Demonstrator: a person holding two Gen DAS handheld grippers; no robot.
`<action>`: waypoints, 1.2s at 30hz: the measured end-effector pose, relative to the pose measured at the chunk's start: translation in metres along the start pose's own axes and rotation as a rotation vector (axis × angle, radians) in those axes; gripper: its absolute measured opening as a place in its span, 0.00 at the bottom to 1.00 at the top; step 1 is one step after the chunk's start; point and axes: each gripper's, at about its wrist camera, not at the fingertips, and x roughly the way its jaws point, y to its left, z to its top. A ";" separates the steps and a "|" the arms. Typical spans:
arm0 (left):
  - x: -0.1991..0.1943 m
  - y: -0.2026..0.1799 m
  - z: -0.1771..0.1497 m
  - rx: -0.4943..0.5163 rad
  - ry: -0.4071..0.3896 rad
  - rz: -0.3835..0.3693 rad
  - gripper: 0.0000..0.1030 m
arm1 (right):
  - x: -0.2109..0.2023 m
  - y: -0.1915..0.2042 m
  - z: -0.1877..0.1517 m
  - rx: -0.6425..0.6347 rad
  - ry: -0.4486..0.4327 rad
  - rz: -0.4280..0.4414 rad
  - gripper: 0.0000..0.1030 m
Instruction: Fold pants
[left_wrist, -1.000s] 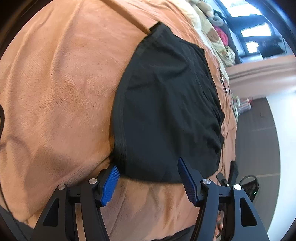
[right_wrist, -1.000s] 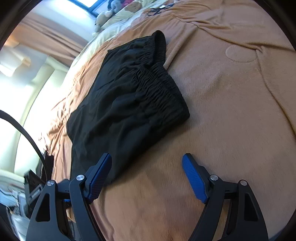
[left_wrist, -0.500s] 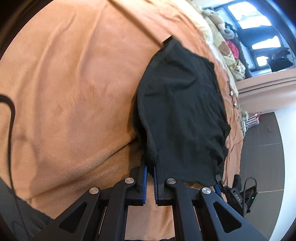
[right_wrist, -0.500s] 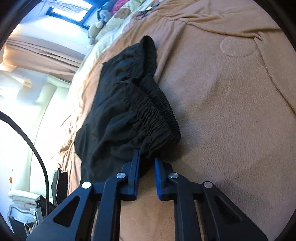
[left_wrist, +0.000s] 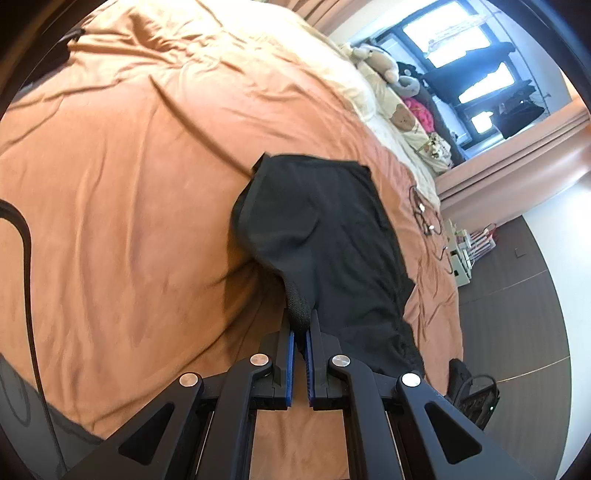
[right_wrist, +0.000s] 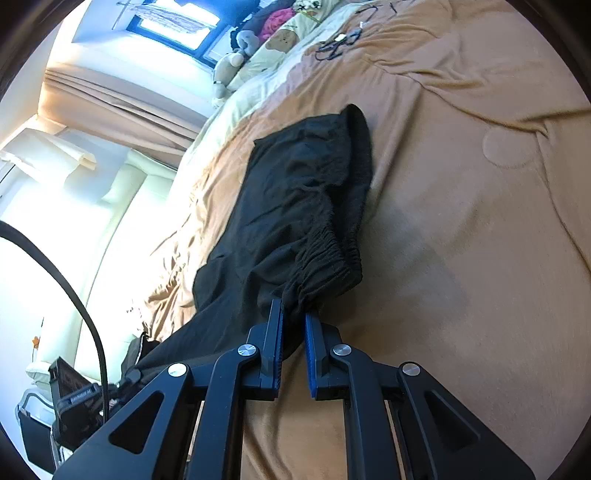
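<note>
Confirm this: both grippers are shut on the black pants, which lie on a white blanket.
Not quite. The blanket is orange-brown, not white, as the left wrist view shows. The rest holds: the left gripper and right gripper are each shut on the black pants.

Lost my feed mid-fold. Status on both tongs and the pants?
Left tongs shut on pants hem corner. Right tongs shut on pants' elastic waistband. Near edge lifted off orange blanket. Nothing blocking.
</note>
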 end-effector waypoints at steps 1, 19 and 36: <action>0.000 -0.003 0.005 0.006 -0.007 -0.003 0.05 | 0.001 0.001 0.001 -0.003 -0.002 0.002 0.07; 0.042 -0.091 0.100 0.148 -0.019 -0.041 0.05 | 0.014 0.016 0.042 -0.025 -0.050 0.028 0.07; 0.157 -0.130 0.177 0.238 0.095 0.048 0.05 | 0.068 0.014 0.101 0.008 -0.034 -0.013 0.07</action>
